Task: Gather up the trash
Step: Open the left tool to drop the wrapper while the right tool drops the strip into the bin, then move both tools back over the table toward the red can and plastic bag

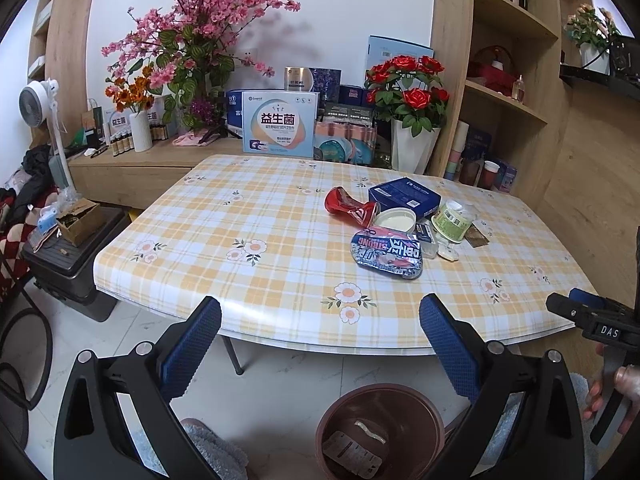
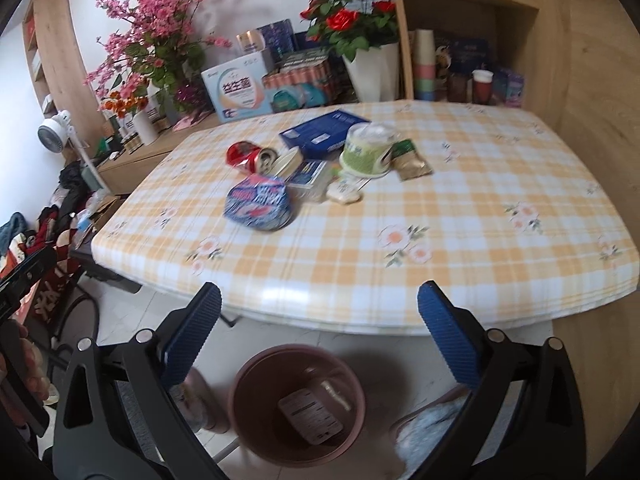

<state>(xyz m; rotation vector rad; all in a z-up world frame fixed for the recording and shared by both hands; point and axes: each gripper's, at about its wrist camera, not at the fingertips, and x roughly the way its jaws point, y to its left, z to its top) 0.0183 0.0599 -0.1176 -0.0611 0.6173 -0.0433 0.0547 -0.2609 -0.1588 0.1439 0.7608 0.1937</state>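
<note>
Both grippers frame the lower edge of their own views. Left gripper (image 1: 320, 320) jaws stand wide apart with nothing between them; right gripper (image 2: 319, 308) jaws are also spread fully, empty.

Below and between the fingers, a brown bin (image 1: 380, 432) stands upright on the tiled floor, just in front of the table edge, holding a flat printed wrapper (image 2: 311, 416) and a small pale scrap.

Largest item ahead is the table (image 1: 240, 280), covered in a yellow checked floral cloth. Behind it, a wooden sideboard carries pink blossom branches (image 1: 208, 20), a white vase of red roses (image 1: 412, 92) and stacked boxes; none of these blocks the path to the trash.

Trash lies clustered right of the table centre:
- blue flat box (image 1: 404, 196), farthest back;
- blue crumpled snack bag (image 1: 386, 254), nearest the front edge;
- red crushed can (image 1: 350, 204), on its side, long axis running left to right, open end toward the white lid (image 1: 394, 220) that it touches;
- green-labelled tub (image 1: 454, 220), tilted;
- small brown sachet (image 2: 412, 162), beside the tub.

Left view alone shows the right gripper's body and the hand (image 1: 612, 392) holding it at the right border. Right view is blurred.
</note>
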